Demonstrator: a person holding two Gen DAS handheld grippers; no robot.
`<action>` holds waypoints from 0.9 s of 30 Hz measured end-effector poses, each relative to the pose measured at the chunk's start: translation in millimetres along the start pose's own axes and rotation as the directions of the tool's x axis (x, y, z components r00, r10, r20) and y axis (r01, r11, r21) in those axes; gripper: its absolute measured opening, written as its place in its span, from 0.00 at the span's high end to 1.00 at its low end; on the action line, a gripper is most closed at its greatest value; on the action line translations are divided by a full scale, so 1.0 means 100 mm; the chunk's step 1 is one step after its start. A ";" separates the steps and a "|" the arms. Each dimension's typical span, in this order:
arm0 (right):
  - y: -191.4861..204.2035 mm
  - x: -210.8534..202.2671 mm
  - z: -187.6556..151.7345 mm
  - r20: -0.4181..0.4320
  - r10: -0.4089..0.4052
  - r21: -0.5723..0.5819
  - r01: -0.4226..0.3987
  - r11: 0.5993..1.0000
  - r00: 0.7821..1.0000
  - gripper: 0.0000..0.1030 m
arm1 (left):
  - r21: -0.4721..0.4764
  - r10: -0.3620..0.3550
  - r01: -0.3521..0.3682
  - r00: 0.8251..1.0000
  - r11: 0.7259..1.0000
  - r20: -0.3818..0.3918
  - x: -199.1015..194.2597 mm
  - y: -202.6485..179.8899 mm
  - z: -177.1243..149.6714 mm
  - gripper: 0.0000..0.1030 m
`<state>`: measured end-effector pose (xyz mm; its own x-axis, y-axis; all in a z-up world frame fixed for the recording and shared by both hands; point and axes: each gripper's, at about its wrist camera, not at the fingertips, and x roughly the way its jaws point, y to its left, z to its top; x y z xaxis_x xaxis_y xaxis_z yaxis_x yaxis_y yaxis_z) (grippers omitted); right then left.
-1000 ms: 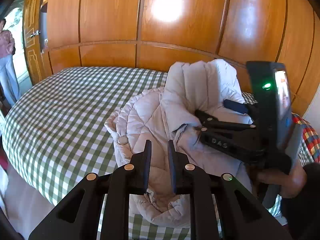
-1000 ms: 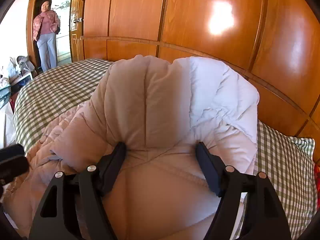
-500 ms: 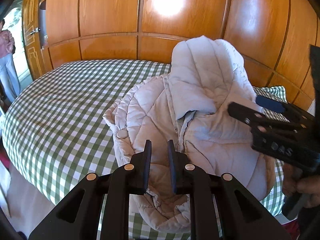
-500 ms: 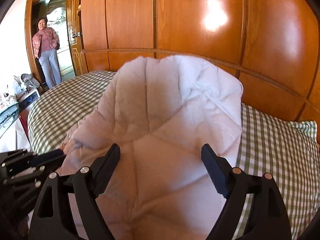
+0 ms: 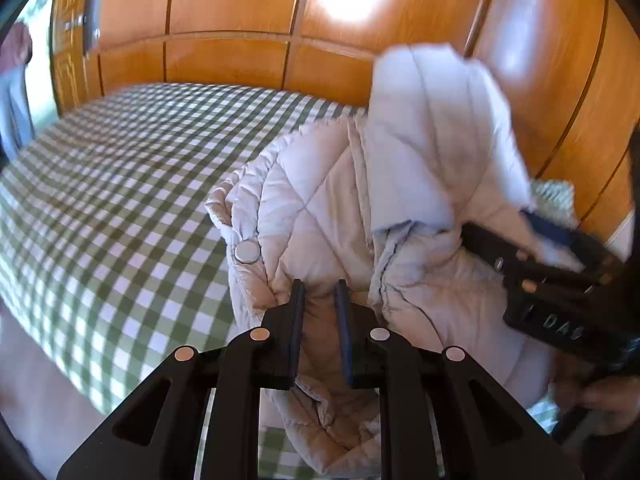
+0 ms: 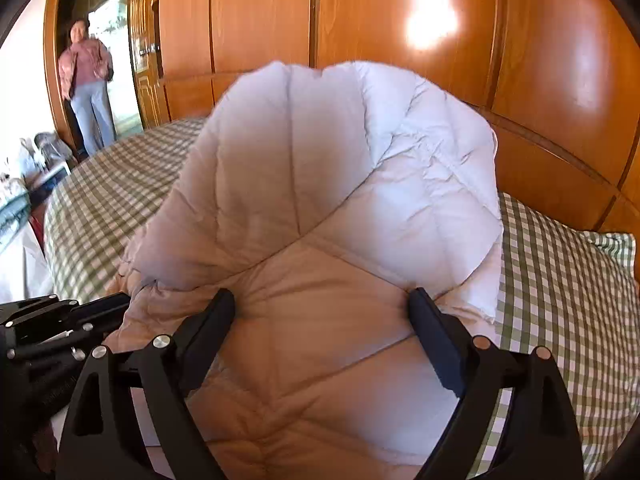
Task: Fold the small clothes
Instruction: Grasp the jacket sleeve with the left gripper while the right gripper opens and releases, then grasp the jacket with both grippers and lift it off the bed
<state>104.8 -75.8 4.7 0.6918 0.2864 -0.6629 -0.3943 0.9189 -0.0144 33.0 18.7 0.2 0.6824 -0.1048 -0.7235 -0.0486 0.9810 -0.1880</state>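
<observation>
Since a second ago the raised hood has been tipping back from upright and the right gripper (image 5: 520, 240) has been swinging in again after backing away, its open fingers now straddling the jacket. Largest first: glossy orange-brown wooden wardrobe panelling (image 6: 400, 12) is filling the background, and the green-and-white checked bed cover (image 5: 120, 200) is spreading below it, with a matching checked pillow (image 6: 580, 280) at the far right. On the near right part of the bed the pale beige quilted child's puffer jacket (image 5: 312, 208) is lying in a loose heap, body partly doubled, its hood (image 6: 340, 140) standing up rather than laid flat. The left gripper (image 5: 318, 300) is pinching a fold of the jacket's lower front, jaws nearly together with cloth between them. The right gripper's jaws are spread wide and pressing against the quilting below the hood, gripping nothing that can be seen. A round pale snap button (image 5: 247, 251) is showing on the jacket's left edge. Judgement: folding is barely under way; the hood needs laying down, the sides bringing in, and the whole bundle flattening. A person in a pink jacket (image 6: 84, 76) is standing in the doorway, well apart.
</observation>
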 end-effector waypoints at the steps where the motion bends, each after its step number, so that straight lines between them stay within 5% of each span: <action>1: -0.03 -0.03 0.01 0.008 0.008 0.012 -0.008 1.000 1.000 0.14 | -0.025 -0.039 0.039 0.999 0.999 0.002 -0.04 0.05 0.04 0.86; 5: -0.11 -0.22 0.02 0.053 0.048 0.062 -0.051 0.997 0.997 0.14 | -0.068 -0.223 0.224 0.975 0.972 0.016 -0.20 0.15 0.23 0.83; 7: -0.16 -0.33 0.00 0.073 0.057 0.083 -0.063 0.995 0.996 0.14 | -0.052 -0.269 0.272 0.962 0.961 0.043 -0.27 0.16 0.39 0.55; 8: -0.18 -0.38 0.00 0.084 0.059 0.089 -0.067 0.994 0.995 0.14 | -0.047 -0.285 0.287 0.958 0.957 0.042 -0.27 0.16 0.44 0.50; 14: -0.27 -0.60 -0.10 0.116 0.058 0.125 -0.072 0.990 0.992 0.14 | -0.070 -0.386 0.381 0.919 0.922 -0.082 0.13 0.07 0.76 0.48; 15: -0.30 -0.63 -0.13 0.116 0.055 0.133 -0.071 0.989 0.992 0.14 | -0.072 -0.376 0.370 0.921 0.926 -0.098 0.19 0.03 0.77 0.52; 16: -0.35 -0.66 -0.17 0.116 0.055 0.146 -0.071 0.987 0.992 0.14 | -0.069 -0.370 0.364 0.921 0.929 -0.119 0.25 0.01 0.76 0.82; 17: -0.41 -0.69 -0.21 0.115 0.058 0.167 -0.077 0.983 0.992 0.14 | -0.059 -0.385 0.380 0.915 0.923 -0.122 0.25 -0.01 0.76 0.87; 20: -0.66 -0.71 -0.26 0.117 0.067 0.268 -0.097 0.959 0.991 0.14 | -0.025 -0.307 0.306 0.950 0.952 -0.057 0.11 0.02 0.71 0.87; 24: -1.16 -0.52 -0.39 0.072 0.178 0.448 -0.191 0.873 0.981 0.04 | -0.098 -0.186 0.180 0.981 0.979 -0.056 0.09 0.24 0.52 0.41; 26: -1.35 -0.41 -0.48 0.069 0.243 0.527 -0.242 0.815 0.968 0.03 | -0.173 -0.193 0.187 0.981 0.967 -0.018 -0.01 0.41 0.42 0.34; 27: -1.43 -0.33 -0.52 0.062 0.272 0.562 -0.259 0.785 0.960 0.02 | -0.198 -0.204 0.199 0.979 0.960 -0.005 -0.08 0.46 0.38 0.22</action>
<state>107.3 -230.8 -10.2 0.5951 0.5416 -0.5938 -0.1485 0.8002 0.5810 53.0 70.5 22.2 0.6744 -0.3035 -0.6731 -0.0554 0.8882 -0.4560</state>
